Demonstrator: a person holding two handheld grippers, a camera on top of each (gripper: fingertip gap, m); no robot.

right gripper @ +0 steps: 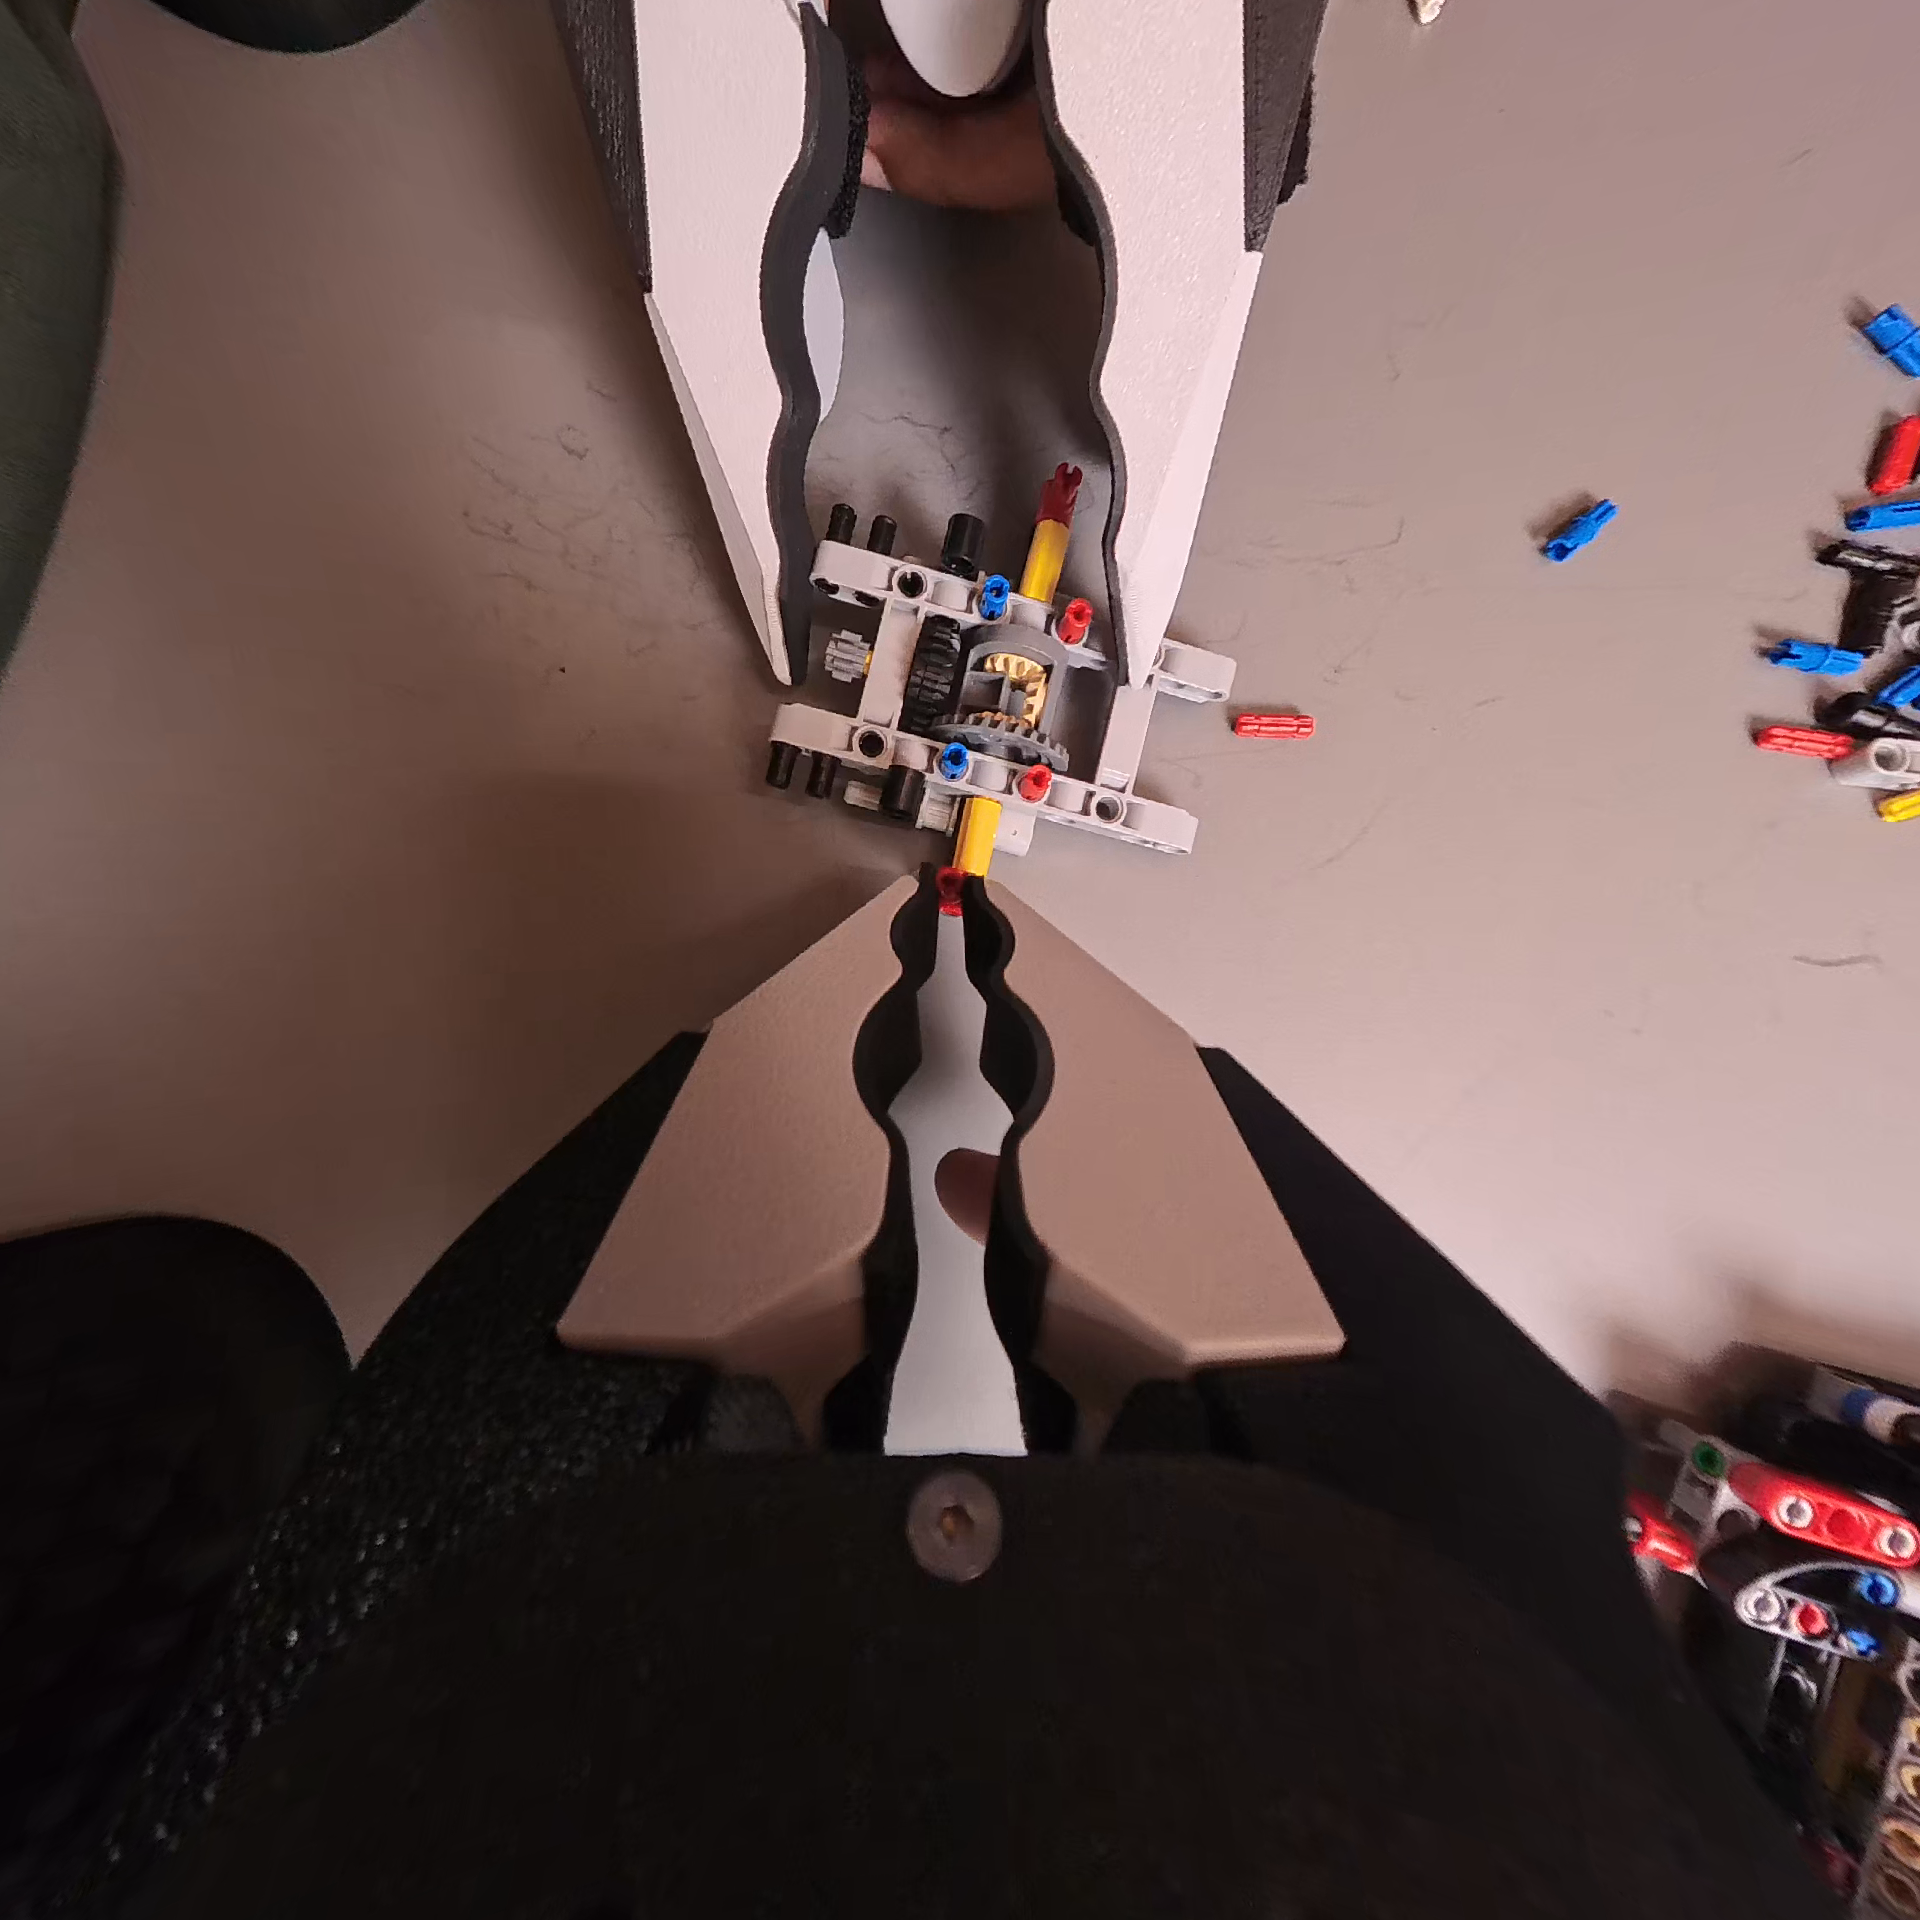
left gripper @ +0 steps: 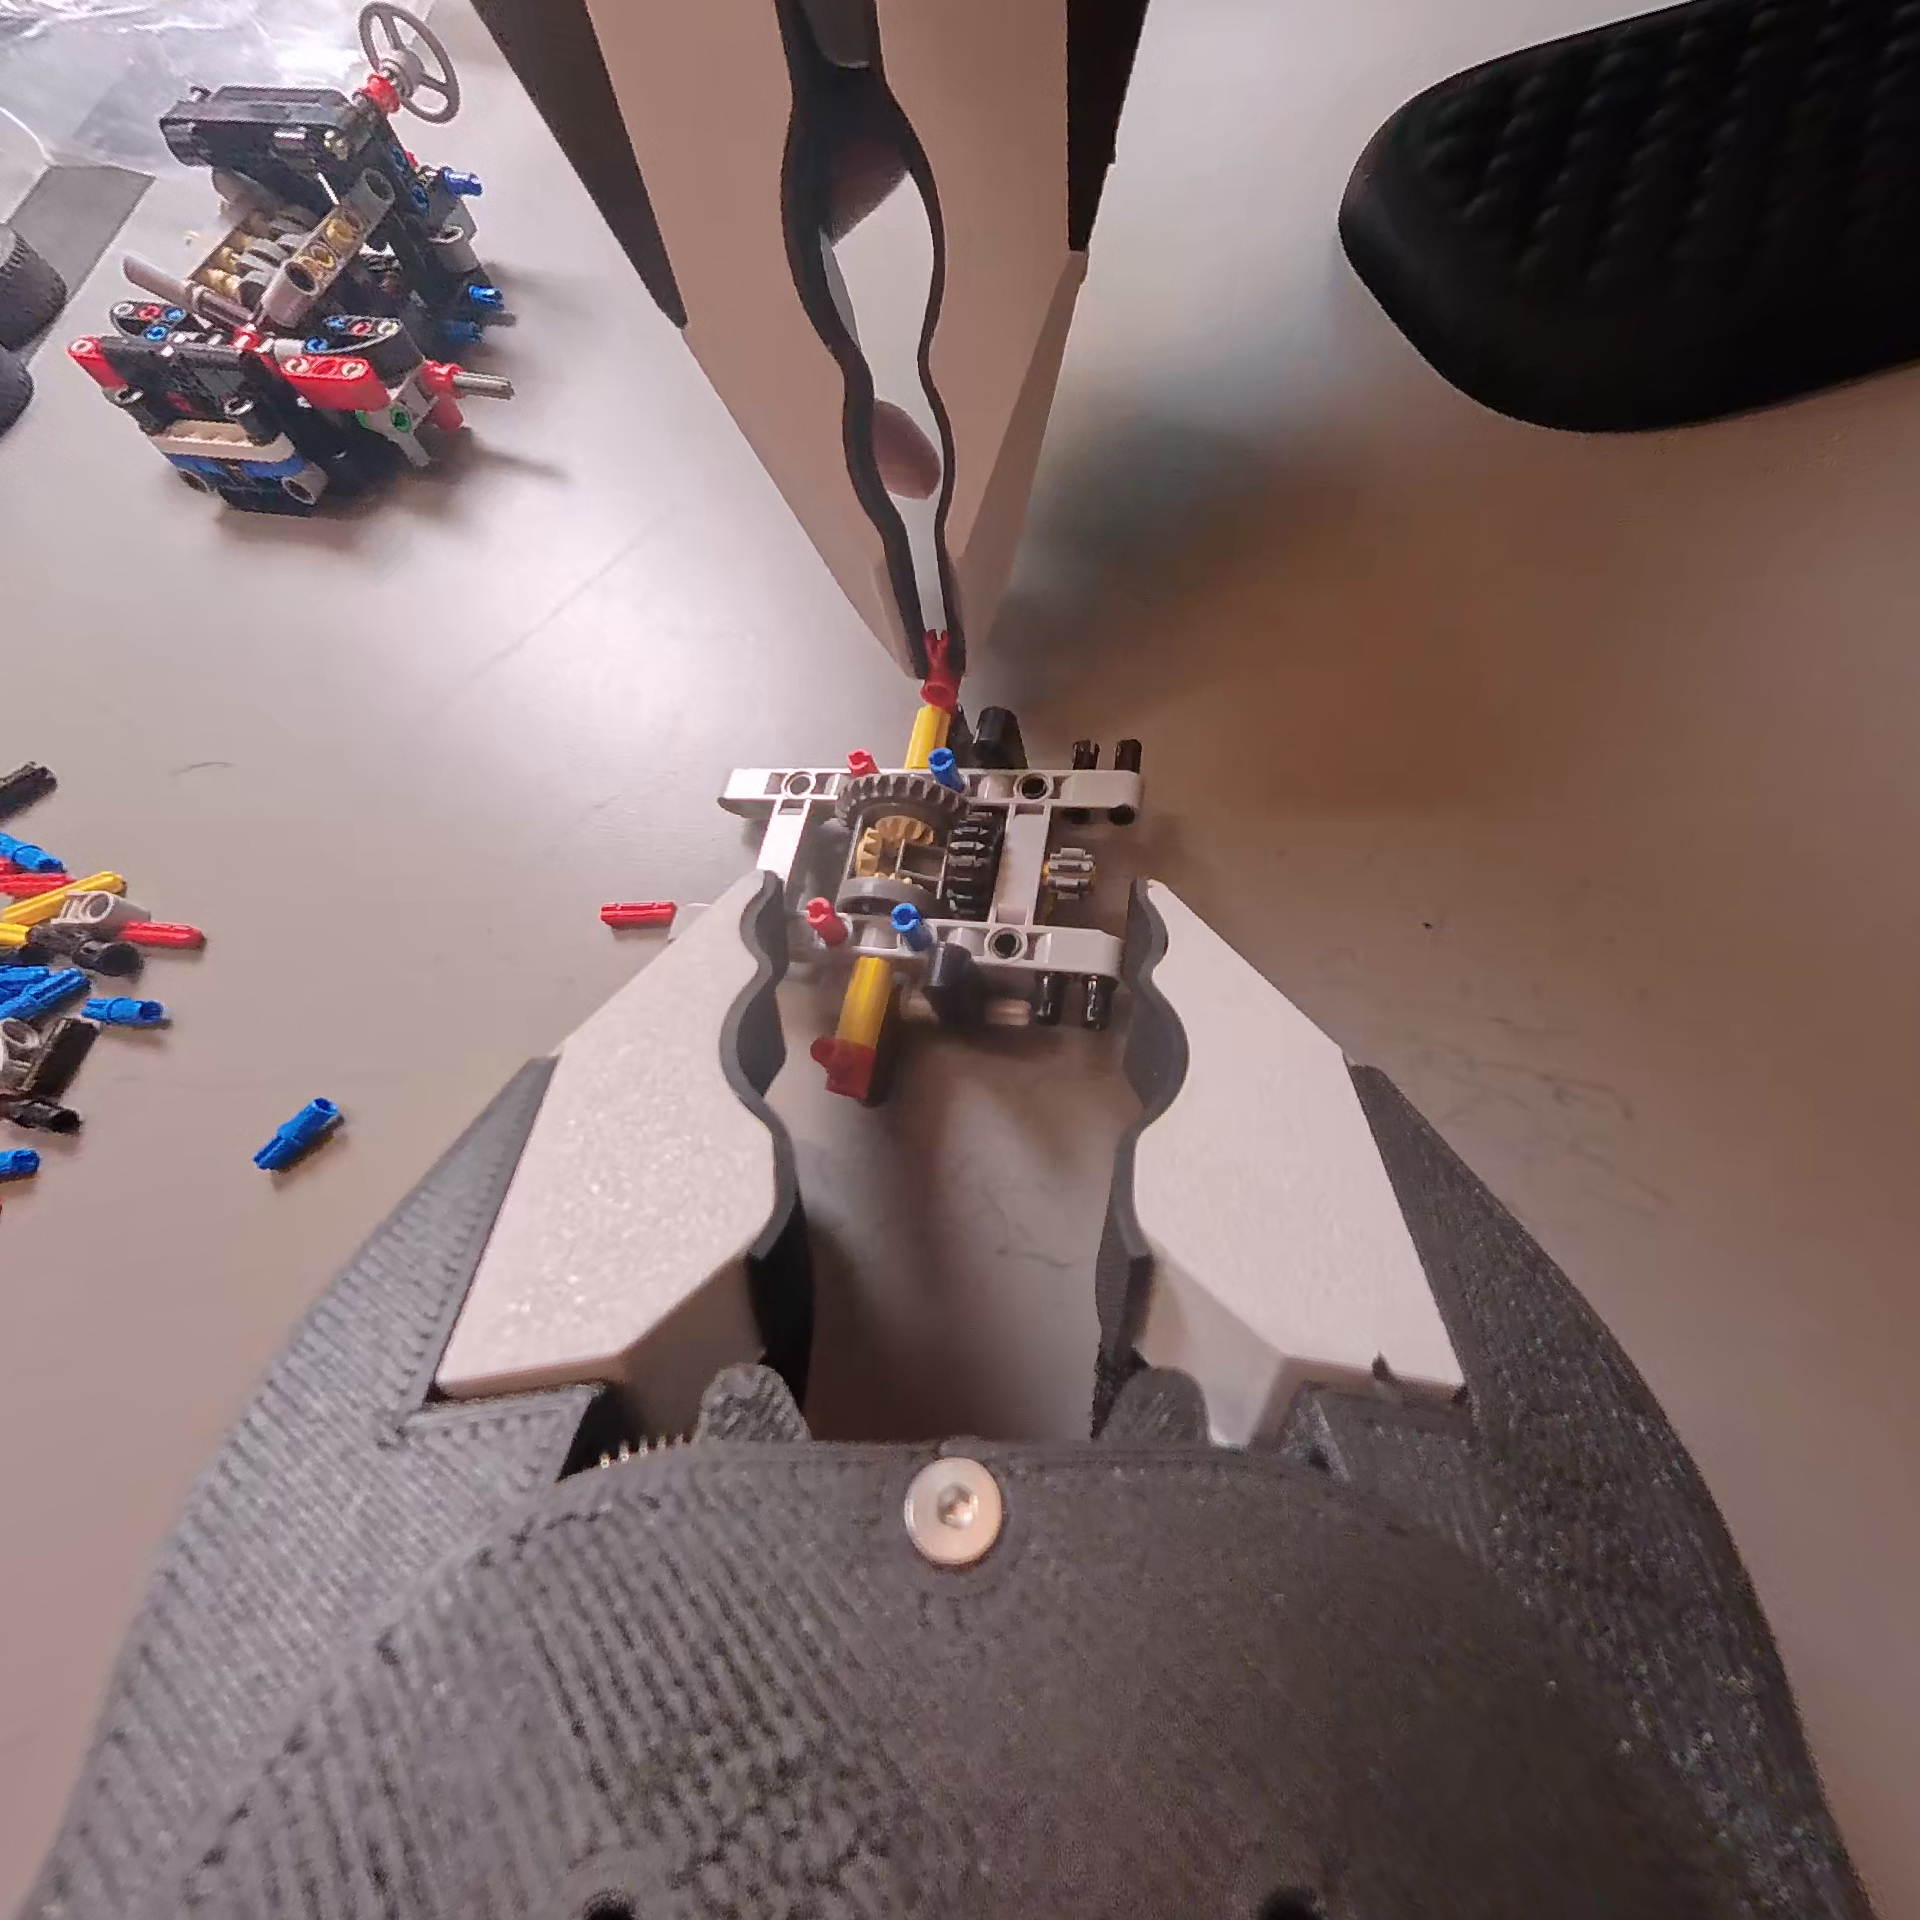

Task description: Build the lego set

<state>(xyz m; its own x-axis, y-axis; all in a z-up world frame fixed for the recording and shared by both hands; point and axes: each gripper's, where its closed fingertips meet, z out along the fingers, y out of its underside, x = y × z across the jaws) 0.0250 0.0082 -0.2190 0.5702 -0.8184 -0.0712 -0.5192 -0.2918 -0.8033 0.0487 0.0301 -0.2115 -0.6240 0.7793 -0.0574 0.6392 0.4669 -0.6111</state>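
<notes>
A grey gear frame (left gripper: 997,831) with gears, blue and red pins and a yellow axle sleeve (left gripper: 878,987) lies on the table; it also shows in the right wrist view (right gripper: 883,665). My left gripper (left gripper: 956,904) has its jaws wide and set against both sides of the frame, holding it; it also shows in the right wrist view (right gripper: 961,670). My right gripper (right gripper: 948,891) is shut on a small red pin (right gripper: 950,889) at the far end of the yellow sleeve (right gripper: 977,826). It comes in from the far side in the left wrist view (left gripper: 937,657).
A larger black, red and blue build (left gripper: 301,301) stands at the far left; it also shows in the right wrist view (right gripper: 1808,1558). Loose pins are piled at the left (left gripper: 62,956). A single red pin (left gripper: 636,912) and a blue pin (left gripper: 298,1132) lie nearby. A black padded object (left gripper: 1662,208) is at the far right. There is about 4 cm between the tips of the two grippers.
</notes>
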